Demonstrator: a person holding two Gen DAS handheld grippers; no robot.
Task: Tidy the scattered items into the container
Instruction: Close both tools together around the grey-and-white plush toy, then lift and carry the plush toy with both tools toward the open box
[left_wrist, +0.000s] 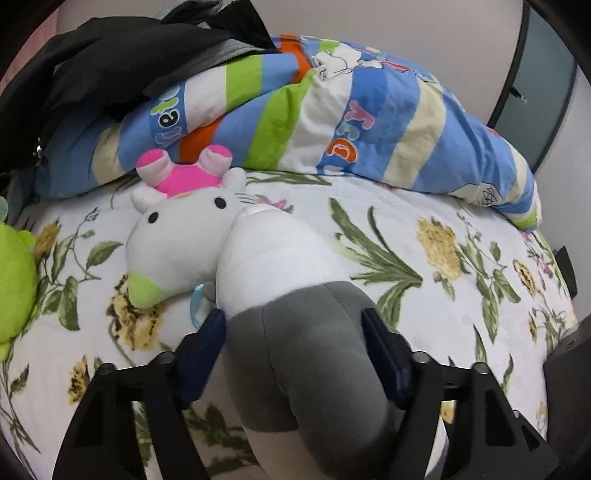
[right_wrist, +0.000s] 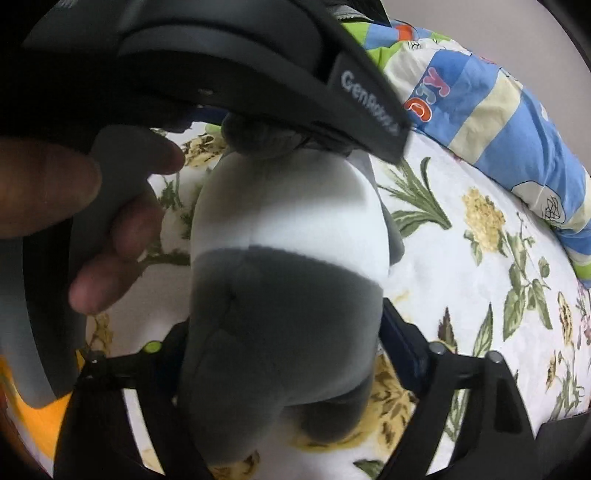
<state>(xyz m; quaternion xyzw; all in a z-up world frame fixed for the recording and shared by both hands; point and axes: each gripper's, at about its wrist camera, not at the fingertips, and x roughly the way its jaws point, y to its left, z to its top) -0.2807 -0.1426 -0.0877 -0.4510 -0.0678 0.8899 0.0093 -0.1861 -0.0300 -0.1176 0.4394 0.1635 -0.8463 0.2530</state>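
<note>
A grey and white plush toy lies over the floral bedsheet. My left gripper is shut on its grey part. In the right wrist view my right gripper is shut on the same plush toy, on another grey part. The left gripper's black body and the hand holding it fill the upper left of that view. A white cat plush with pink body lies just beyond the held toy, touching it. A green plush sits at the left edge. No container shows.
A striped blue, green and white quilt is bunched along the far side of the bed, with black clothing on top of it. A wall and a dark door frame stand behind. Something orange shows at lower left in the right wrist view.
</note>
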